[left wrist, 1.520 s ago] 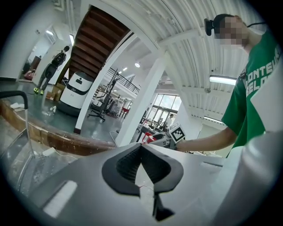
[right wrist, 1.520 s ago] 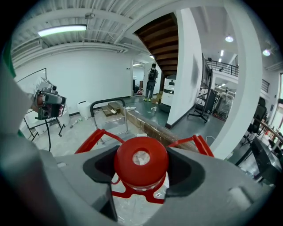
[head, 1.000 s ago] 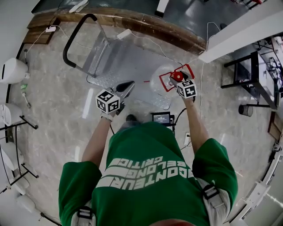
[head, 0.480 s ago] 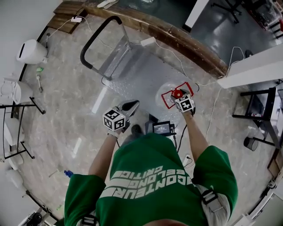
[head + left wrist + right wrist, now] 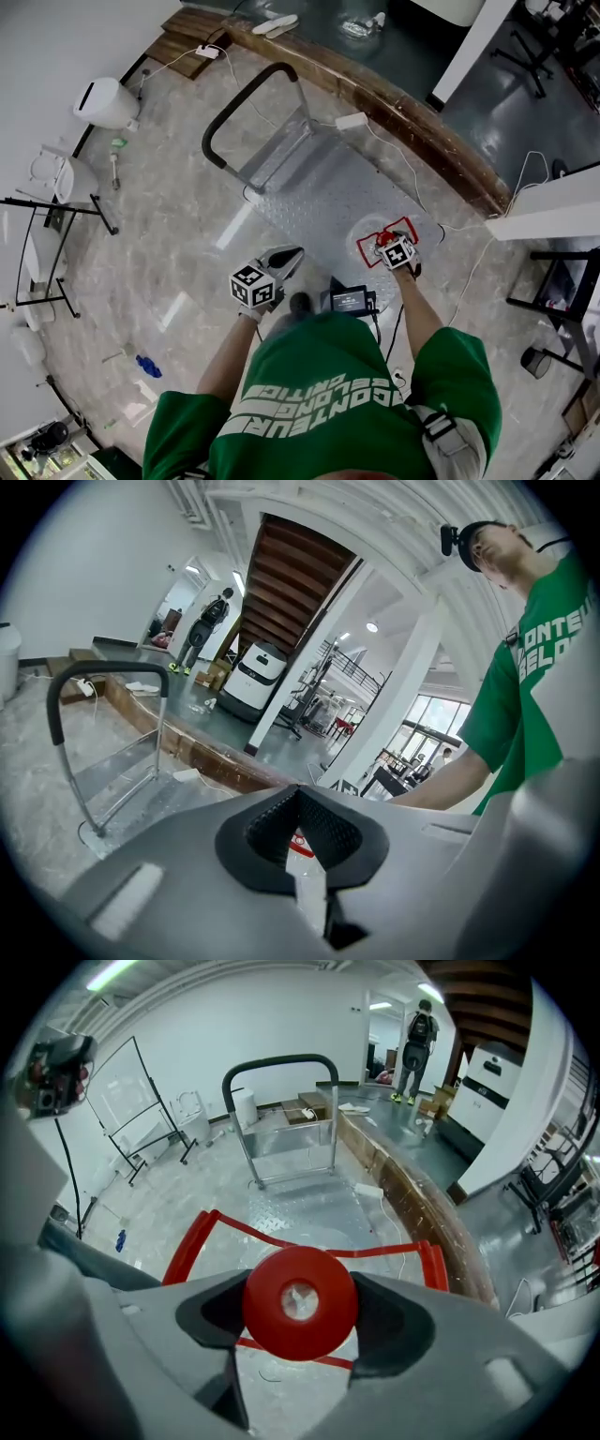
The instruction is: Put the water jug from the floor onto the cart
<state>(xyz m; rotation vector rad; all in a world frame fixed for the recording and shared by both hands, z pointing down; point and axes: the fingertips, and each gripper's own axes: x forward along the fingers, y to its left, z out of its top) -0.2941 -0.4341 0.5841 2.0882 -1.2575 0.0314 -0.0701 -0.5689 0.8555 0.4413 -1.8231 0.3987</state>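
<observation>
Orientation: the water jug (image 5: 364, 228) stands upright with its long axis vertical. Its red cap (image 5: 300, 1302) points straight up at the head camera, and a red carry frame (image 5: 187, 1241) rings the neck.

Location: the jug is at the near right corner of the cart (image 5: 309, 192), over the ribbed metal deck. Whether its base bears on the deck cannot be told. The cart handle (image 5: 246, 108) stands at the far end.

Change since one second ago: the head view has pulled back and takes in more floor (image 5: 178, 244). The cart and jug now sit lower and smaller in the picture. The jug keeps the same corner of the deck, and both claws keep their places relative to it.

Right arm: it is stretched forward and down with the forearm bare. The right claw (image 5: 300, 1309) is closed on the jug's cap from both sides, with a pad against each flank of the cap.

Left arm: it is bent forward. The left claw (image 5: 298, 794) points toward the cart from just off the deck's near edge, apart from the jug. Its tips meet and it holds nothing.
</observation>
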